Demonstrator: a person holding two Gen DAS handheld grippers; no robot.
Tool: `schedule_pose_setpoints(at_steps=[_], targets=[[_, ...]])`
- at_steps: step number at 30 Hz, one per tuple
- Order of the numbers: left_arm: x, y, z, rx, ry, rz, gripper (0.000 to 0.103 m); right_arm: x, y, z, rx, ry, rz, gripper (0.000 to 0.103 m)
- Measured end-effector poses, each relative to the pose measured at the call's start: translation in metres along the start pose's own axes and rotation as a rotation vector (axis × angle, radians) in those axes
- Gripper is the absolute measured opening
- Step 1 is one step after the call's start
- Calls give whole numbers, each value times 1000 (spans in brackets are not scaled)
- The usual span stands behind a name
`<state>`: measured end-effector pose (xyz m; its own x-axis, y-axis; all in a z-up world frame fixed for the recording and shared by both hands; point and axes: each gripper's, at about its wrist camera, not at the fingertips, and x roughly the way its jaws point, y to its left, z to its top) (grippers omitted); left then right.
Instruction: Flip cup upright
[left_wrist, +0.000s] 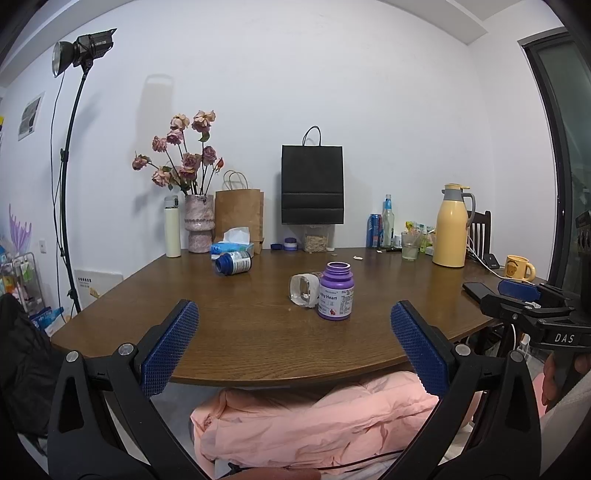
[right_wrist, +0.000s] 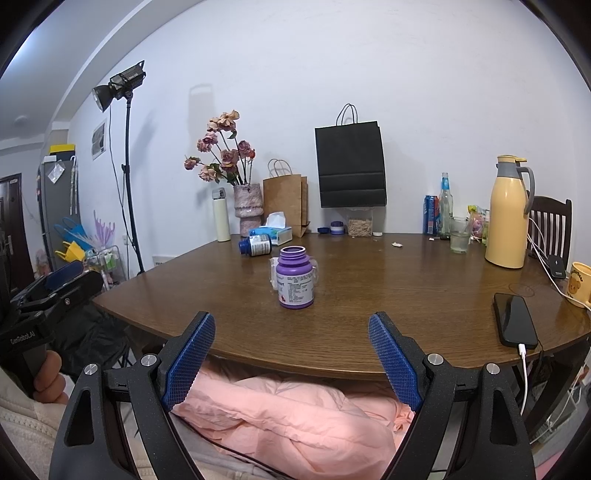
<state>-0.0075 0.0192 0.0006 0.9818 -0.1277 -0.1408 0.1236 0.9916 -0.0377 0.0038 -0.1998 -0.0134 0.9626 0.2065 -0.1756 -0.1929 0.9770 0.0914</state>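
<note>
A clear glass cup (left_wrist: 303, 290) lies on its side on the brown table (left_wrist: 240, 325), its base toward me, just left of and behind an open purple bottle (left_wrist: 335, 291). In the right wrist view the cup (right_wrist: 314, 268) is mostly hidden behind the purple bottle (right_wrist: 294, 277). My left gripper (left_wrist: 295, 325) is open and empty, held at the table's near edge. My right gripper (right_wrist: 291, 339) is open and empty, also at the near edge. The right gripper also shows at the right in the left wrist view (left_wrist: 517, 291).
A blue-capped bottle (left_wrist: 233, 263) lies on its side further back. Vase, paper bags, tissue box and jars line the far edge. A yellow thermos (left_wrist: 451, 226), a glass, a yellow mug (left_wrist: 519, 266) and a charging phone (right_wrist: 515, 319) sit to the right. Pink bedding lies below the table.
</note>
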Motion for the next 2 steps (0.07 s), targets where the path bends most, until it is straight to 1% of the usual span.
schedule_pose_setpoints(at_steps=[2], targets=[[0,0,-1,-1,2,-1,103,0,0,0,1,1,-1,89]])
